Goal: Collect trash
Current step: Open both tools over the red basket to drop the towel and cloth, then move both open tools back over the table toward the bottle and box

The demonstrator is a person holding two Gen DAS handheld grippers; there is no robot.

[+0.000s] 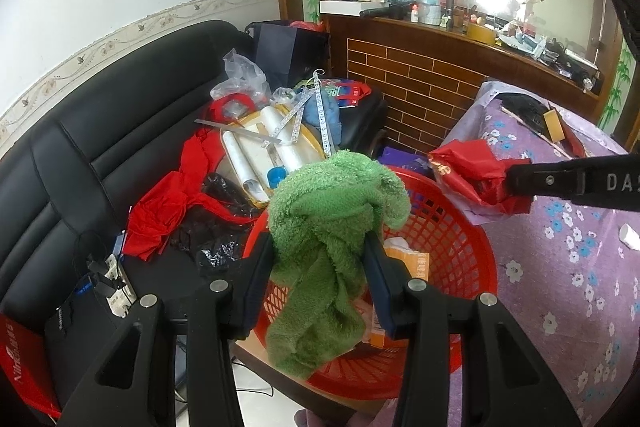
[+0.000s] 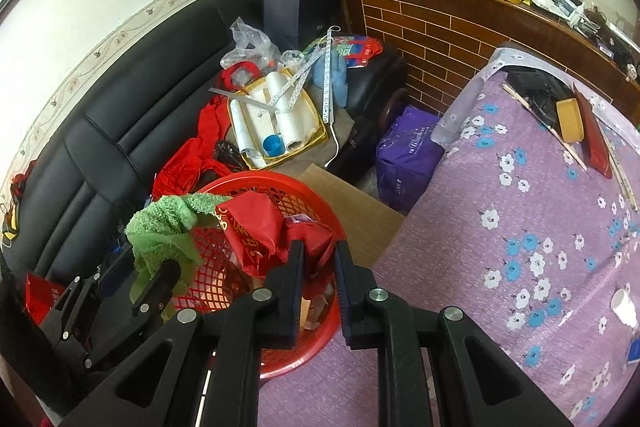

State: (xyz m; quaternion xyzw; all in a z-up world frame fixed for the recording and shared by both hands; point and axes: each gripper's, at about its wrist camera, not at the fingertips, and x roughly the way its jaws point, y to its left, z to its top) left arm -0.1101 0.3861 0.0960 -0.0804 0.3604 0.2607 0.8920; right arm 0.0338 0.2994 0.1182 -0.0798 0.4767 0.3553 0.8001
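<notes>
Left wrist view: the left gripper (image 1: 320, 251) clamps a bunched green towel (image 1: 332, 227), its two jaws pressed into the cloth from either side, directly above a red mesh basket (image 1: 460, 267). The towel's loose end hangs down inside the basket's near rim; an orange carton (image 1: 404, 267) lies in the basket behind it. From the right edge, the right gripper (image 1: 506, 181) reaches in, closed tight on a crumpled red plastic bag (image 1: 468, 171) that hangs over the basket's far right rim.

Right wrist view: the right gripper (image 2: 318, 251) has its jaws nearly together, pinching the red bag (image 2: 260, 231) above the basket (image 2: 320, 211). The basket sits at the near left edge of a table under a purple flowered cloth (image 2: 520, 247). Open cloth stretches to the right of the basket; a small white cup (image 2: 624, 307) stands near the table's right edge. A yellow box (image 2: 568, 119) and wooden sticks lie at the far corner.

Beyond the basket, a black leather sofa (image 2: 132, 131) is heaped with red cloth, clear bags and a tray of white rolls (image 2: 276, 115). A purple bag (image 2: 408, 151) stands between sofa and table. A brick-pattern counter (image 2: 440, 31), crowded with small items, closes the room.
</notes>
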